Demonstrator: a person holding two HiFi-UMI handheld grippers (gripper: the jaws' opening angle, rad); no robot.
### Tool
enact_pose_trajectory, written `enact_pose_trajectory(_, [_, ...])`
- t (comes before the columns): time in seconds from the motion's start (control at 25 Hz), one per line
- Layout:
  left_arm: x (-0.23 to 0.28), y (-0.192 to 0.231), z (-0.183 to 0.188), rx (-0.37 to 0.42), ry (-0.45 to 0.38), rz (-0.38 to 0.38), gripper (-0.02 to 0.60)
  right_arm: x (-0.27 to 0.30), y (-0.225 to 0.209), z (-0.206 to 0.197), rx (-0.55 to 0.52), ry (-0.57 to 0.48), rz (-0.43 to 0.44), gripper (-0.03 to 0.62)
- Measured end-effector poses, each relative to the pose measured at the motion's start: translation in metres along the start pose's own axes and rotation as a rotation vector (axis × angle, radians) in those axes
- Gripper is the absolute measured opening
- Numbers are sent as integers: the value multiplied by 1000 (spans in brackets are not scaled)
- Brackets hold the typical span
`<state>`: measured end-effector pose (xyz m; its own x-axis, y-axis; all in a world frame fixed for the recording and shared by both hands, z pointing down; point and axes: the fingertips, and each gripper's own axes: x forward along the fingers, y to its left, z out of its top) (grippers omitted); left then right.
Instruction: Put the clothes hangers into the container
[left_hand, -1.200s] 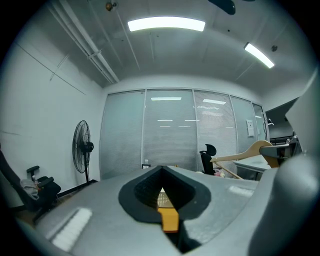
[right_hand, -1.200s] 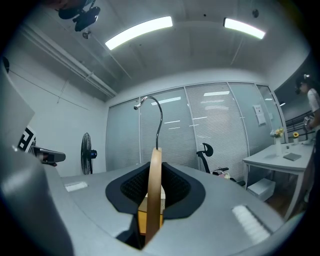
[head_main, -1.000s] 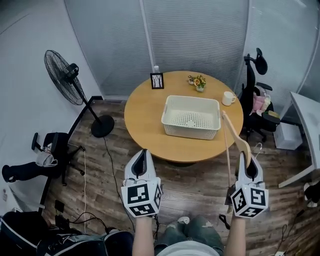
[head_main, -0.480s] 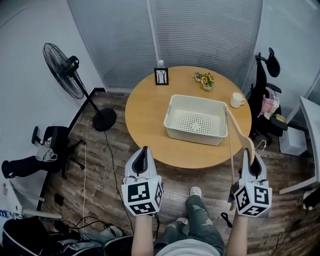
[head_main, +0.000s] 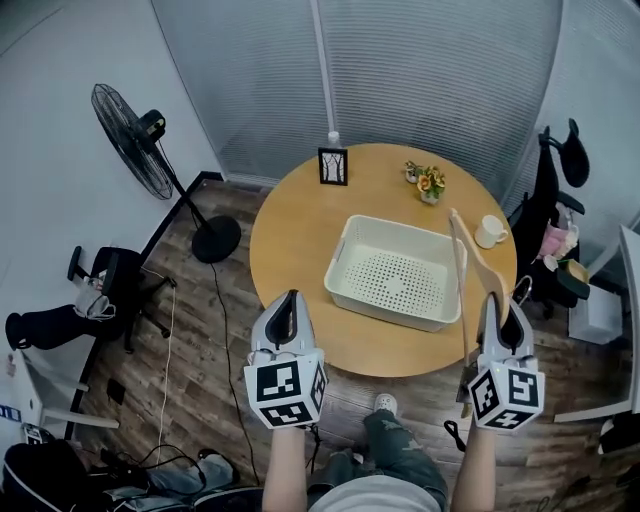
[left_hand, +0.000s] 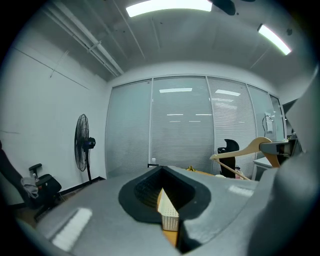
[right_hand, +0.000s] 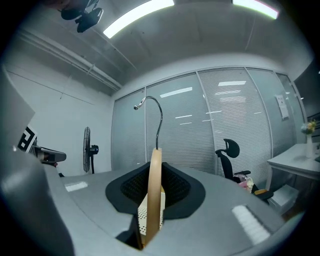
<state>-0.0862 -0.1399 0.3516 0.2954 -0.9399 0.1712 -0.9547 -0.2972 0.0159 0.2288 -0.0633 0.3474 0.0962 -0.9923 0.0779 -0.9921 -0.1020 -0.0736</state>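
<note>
A white perforated basket (head_main: 395, 284) stands in the middle of a round wooden table (head_main: 295, 230). My right gripper (head_main: 497, 306) is shut on a wooden clothes hanger (head_main: 463, 270), held over the table's near right edge. The hanger's arm reaches up past the basket's right rim. In the right gripper view the hanger (right_hand: 154, 192) stands edge-on between the jaws, with its metal hook (right_hand: 156, 116) above. My left gripper (head_main: 290, 300) hovers at the table's near left edge, shut and holding nothing. The left gripper view shows the basket (left_hand: 168, 212) just past its tips and the hanger (left_hand: 248, 150) at the right.
On the table's far side are a small picture frame (head_main: 333, 166), a flower pot (head_main: 430, 183) and a white mug (head_main: 490, 231). A standing fan (head_main: 133, 142) is on the left. An office chair (head_main: 560, 195) is at the right. Cables (head_main: 215, 300) lie on the wooden floor.
The person has stepped closer to the table. Both grippers are now at its near edge, and the hanger's tip has come over the basket's right rim.
</note>
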Motion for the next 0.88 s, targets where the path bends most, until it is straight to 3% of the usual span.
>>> enact_pose_trajectory(0.52, [90, -23, 12, -14, 6, 71, 0, 102, -27, 16, -7, 0, 134, 83])
enact_pose_trajectory(0.88, [113, -22, 1, -24, 37, 100, 1, 133, -29, 2, 2, 41, 183, 83])
